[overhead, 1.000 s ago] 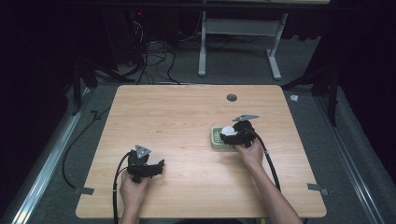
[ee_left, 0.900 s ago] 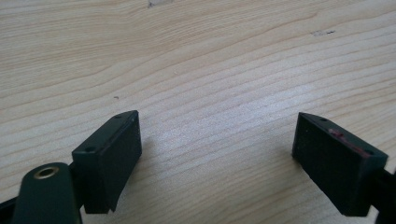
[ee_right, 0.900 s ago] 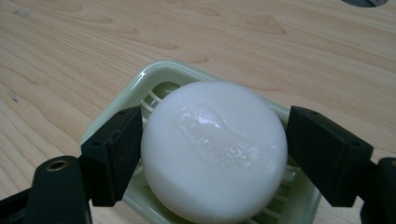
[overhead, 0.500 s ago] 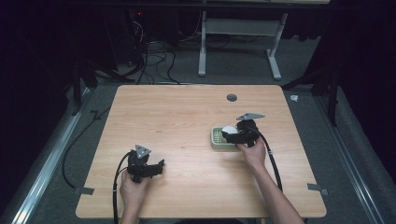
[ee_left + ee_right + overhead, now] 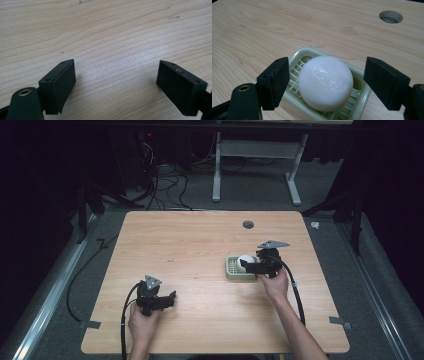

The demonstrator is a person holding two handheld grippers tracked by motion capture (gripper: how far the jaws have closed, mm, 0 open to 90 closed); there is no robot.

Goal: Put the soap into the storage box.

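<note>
A round white soap bar (image 5: 325, 82) lies in a pale green slatted soap dish (image 5: 298, 57) on the wooden table. In the high view the dish (image 5: 231, 268) sits right of centre with the soap (image 5: 244, 260) at its right end. My right gripper (image 5: 332, 83) (image 5: 248, 266) hovers at the dish, open, one jaw on each side of the soap and neither touching it. Near the front left, my left gripper (image 5: 170, 298) (image 5: 116, 87) rests low over bare wood, open with nothing between its jaws.
A round cable hole (image 5: 248, 224) (image 5: 390, 16) is set in the table behind the dish. Cables trail from both grippers toward the front edge. Tape strips (image 5: 339, 321) mark the front corners. A white desk frame (image 5: 252, 165) stands on the floor beyond the table.
My right gripper has shifted slightly back to the right, and the soap now rests in the dish between its open jaws. The left gripper has stayed put.
</note>
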